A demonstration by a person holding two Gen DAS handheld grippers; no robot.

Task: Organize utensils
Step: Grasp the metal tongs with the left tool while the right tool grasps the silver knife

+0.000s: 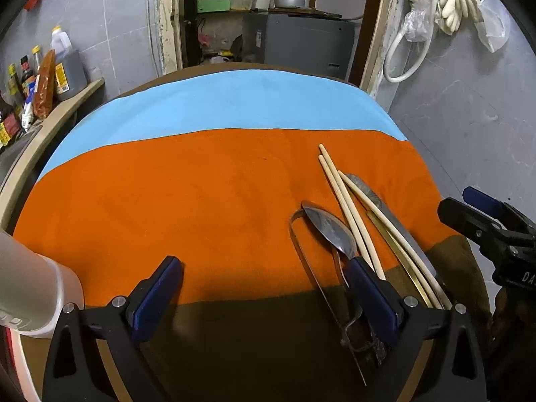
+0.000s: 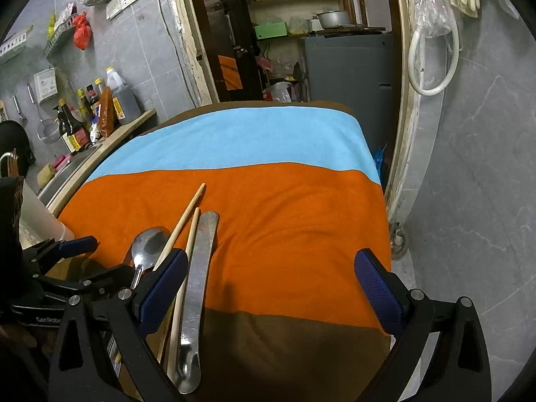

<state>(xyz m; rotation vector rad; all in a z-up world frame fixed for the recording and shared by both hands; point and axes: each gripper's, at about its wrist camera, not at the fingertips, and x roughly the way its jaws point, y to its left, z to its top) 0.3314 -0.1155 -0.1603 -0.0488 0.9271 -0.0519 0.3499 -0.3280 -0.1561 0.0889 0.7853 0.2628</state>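
A pile of utensils lies on the orange cloth (image 1: pixel 167 201) at the right: a metal spoon (image 1: pixel 330 229), wooden chopsticks (image 1: pixel 348 207), a flat metal spatula handle (image 1: pixel 385 207) and a wire tool (image 1: pixel 301 251). My left gripper (image 1: pixel 264 288) is open, its right finger (image 1: pixel 372 294) over the spoon's handle. In the right wrist view the spoon (image 2: pixel 149 243), chopsticks (image 2: pixel 184 221) and a flat metal utensil (image 2: pixel 197 284) lie at the left. My right gripper (image 2: pixel 271 294) is open and empty, its left finger (image 2: pixel 160 291) beside the chopsticks.
A white cup (image 1: pixel 30 284) stands at the table's left edge, also showing in the right wrist view (image 2: pixel 40 221). Sauce bottles (image 1: pixel 43 77) line a counter at far left. The table (image 1: pixel 251 351) ends close to the right wall. A doorway with shelves lies beyond.
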